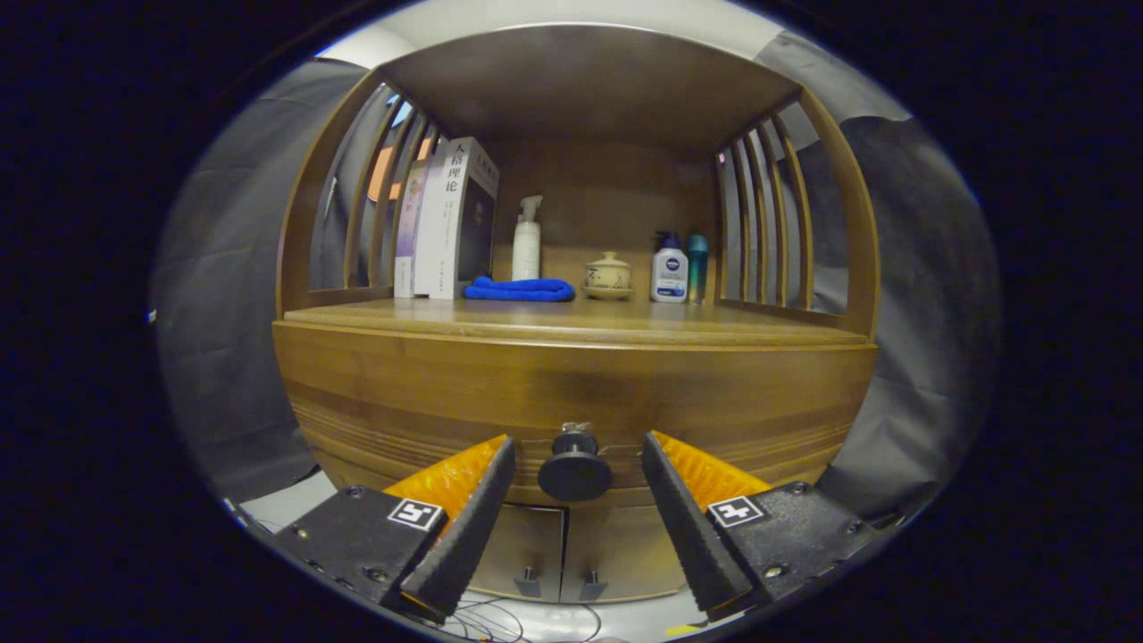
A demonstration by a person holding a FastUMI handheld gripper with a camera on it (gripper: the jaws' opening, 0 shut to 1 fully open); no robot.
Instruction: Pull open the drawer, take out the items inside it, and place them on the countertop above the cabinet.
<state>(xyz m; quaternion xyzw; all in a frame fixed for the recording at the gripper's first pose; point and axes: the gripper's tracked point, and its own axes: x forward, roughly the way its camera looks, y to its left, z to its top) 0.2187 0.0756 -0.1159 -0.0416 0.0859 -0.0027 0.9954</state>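
**Wooden drawer: seating the knob before the pull**

Wood drawer [571, 393] front is shut; its knob [574, 469] sits between the fingers, touching neither. The gripper [576, 455] is spread wide. Left finger [482, 500] stands just left of the knob, right finger [670, 500] just right. Advance until both pads flank the knob stem, close evenly, then pull straight back. Beyond the fingers, the countertop [679, 323] carries books [446, 223], cloth [520, 289] and bottles [670, 272].

gripper [578, 469] | fingers spread wide apart | level, pointing forward | holding nothing
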